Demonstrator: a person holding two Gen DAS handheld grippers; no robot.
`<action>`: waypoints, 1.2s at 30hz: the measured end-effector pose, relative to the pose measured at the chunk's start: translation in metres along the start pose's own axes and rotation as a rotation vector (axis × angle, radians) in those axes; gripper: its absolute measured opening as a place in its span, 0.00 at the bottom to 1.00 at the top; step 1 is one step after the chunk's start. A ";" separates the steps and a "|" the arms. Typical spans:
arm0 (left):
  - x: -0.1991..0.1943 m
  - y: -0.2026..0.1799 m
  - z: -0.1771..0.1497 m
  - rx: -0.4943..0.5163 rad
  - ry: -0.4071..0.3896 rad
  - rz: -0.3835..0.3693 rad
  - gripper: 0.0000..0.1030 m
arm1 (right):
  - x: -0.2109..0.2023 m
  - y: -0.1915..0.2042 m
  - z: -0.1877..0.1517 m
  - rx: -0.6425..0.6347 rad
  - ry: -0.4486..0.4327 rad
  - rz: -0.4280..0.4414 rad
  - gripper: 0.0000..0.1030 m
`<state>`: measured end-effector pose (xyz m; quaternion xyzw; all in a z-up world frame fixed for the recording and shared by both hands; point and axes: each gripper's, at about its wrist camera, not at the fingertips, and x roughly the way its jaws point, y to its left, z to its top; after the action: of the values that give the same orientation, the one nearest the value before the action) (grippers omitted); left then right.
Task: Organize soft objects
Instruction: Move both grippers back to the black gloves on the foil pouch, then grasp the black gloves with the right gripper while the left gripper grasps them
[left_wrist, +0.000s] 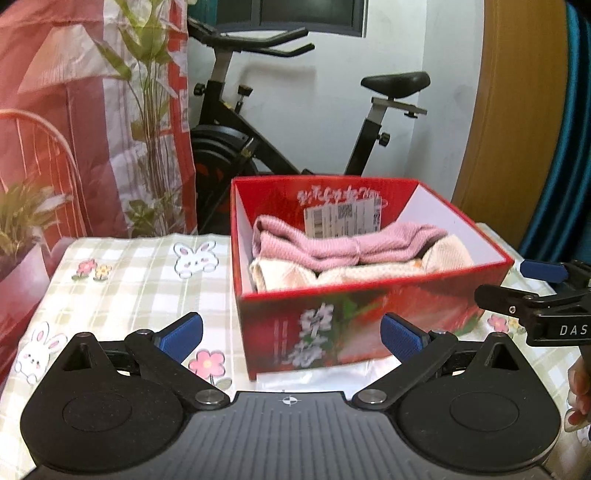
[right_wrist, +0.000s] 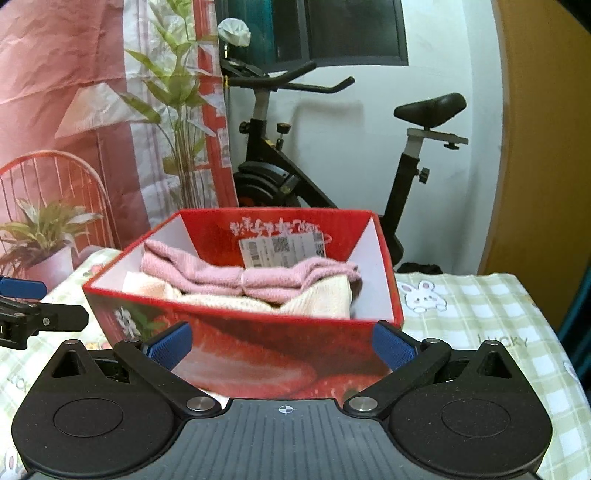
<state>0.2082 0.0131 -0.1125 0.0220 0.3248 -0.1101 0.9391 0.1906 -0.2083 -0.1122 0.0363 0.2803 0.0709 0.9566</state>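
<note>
Left claw (left_wrist: 291, 334), right claw (right_wrist: 280, 345): black linkages, blue ribbed pads, silver pivot screws.

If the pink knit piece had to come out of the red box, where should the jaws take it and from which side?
Best guess: grip the pink knit piece at its cinched middle, where the fabric gathers into a narrow band. Come from above through the open top of the red box; its walls block any side approach. The piece lies on top of the cream knit, so nothing covers it.

Your red box (left_wrist: 369, 317) top is open; pink towel (left_wrist: 314, 243) and cream towel (left_wrist: 354, 273) fill the floor, headroom above them; tablecloth (left_wrist: 140, 280) left of the box is bare; exercise bike (left_wrist: 258, 140) blocks behind.
</note>
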 end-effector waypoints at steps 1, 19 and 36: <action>0.001 0.001 -0.003 -0.002 0.007 0.001 1.00 | 0.001 0.000 -0.004 0.000 0.008 -0.002 1.00; 0.027 0.011 -0.055 -0.050 0.090 -0.069 0.90 | 0.020 0.009 -0.070 0.019 0.132 0.064 0.99; 0.036 -0.005 -0.083 -0.108 0.129 -0.214 0.41 | 0.026 0.043 -0.101 -0.058 0.215 0.167 0.68</action>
<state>0.1841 0.0109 -0.1999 -0.0562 0.3905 -0.1903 0.8990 0.1526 -0.1591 -0.2061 0.0239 0.3747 0.1620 0.9125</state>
